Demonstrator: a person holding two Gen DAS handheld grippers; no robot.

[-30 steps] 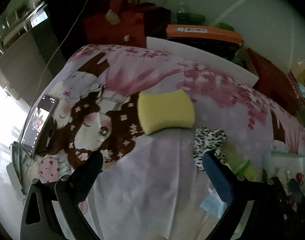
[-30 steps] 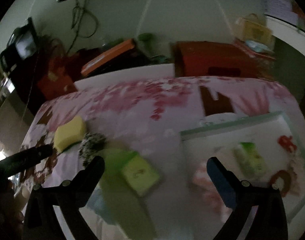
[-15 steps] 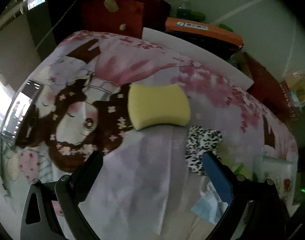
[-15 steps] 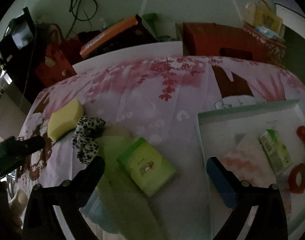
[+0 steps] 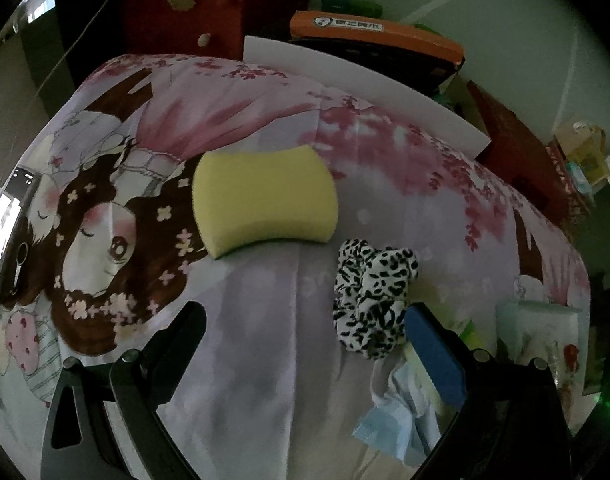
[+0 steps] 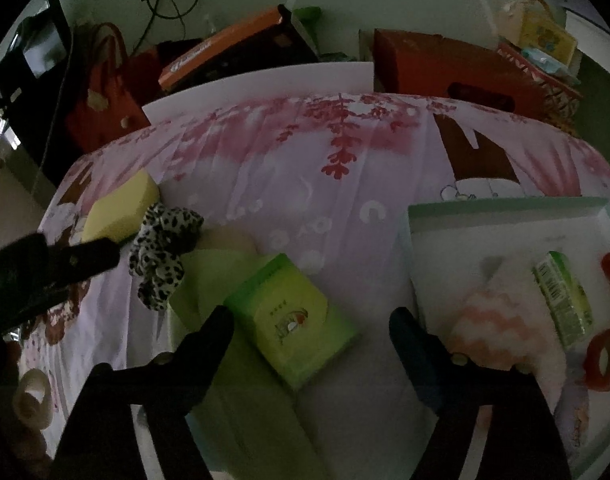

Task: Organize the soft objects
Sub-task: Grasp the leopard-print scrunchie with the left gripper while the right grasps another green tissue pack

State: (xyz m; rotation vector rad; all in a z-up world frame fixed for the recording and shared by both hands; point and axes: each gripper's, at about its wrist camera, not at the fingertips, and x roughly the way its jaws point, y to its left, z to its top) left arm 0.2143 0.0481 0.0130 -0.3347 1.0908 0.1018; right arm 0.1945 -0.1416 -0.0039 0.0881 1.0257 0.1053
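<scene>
On the dim cartoon-print bed (image 5: 265, 320), my left claw (image 5: 305, 336) and right claw (image 6: 311, 332) gape empty; sponge (image 5: 265, 204) at twelve, scrunchie (image 5: 375, 296) at two, tray (image 6: 505, 210) barely filled.

What I can't make out from here

On my left camera the blue finger covers the near edge of the leopard-print scrunchie (image 5: 375, 296) and part of the light blue mask (image 5: 401, 428). The white tray (image 6: 505, 216) runs off the right edge of my right view, its red ring (image 6: 603, 360) with it. Print on the green packet (image 6: 295, 316) is too blurred and dim to read
</scene>
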